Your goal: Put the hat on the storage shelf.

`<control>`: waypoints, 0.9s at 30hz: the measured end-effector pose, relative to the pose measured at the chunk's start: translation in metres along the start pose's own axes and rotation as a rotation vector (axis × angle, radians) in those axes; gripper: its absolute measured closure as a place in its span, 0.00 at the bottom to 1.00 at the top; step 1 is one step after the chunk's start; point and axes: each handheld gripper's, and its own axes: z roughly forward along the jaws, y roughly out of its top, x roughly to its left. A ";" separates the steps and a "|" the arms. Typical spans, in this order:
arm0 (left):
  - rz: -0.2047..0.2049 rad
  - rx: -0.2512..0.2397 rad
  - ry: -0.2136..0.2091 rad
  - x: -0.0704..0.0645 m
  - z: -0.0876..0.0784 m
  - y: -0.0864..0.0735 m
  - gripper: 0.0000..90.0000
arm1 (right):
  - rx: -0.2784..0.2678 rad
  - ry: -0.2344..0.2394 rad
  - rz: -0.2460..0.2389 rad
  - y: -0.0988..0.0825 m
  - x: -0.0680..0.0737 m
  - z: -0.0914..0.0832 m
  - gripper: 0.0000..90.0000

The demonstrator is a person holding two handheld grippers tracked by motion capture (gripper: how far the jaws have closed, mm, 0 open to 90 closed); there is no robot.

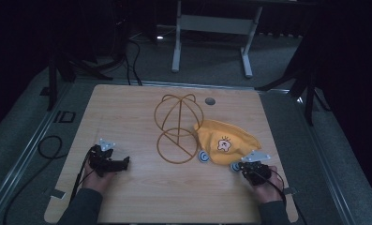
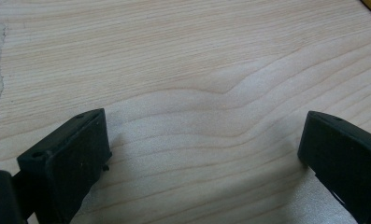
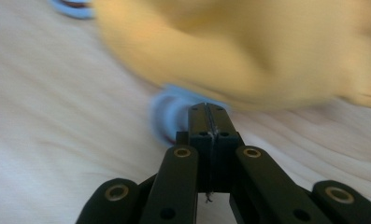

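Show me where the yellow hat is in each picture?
High view: the yellow hat lies right of centre on the table, beside the wire stand.
Left gripper view: the hat is not in it.
Right gripper view: the hat spreads blurred across the top.
Shared landmark: the wooden table.

A grommet (image 1: pixel 210 101) is sitting in the bench (image 1: pixel 127 197) near its far edge, a white frame (image 1: pixel 212 28) is standing beyond, and cables (image 1: pixel 50 145) (black) are lying on the floor.
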 end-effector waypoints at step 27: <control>0.001 -0.001 0.000 0.000 0.000 0.000 0.02 | -0.060 0.175 -0.234 0.016 0.046 0.010 0.86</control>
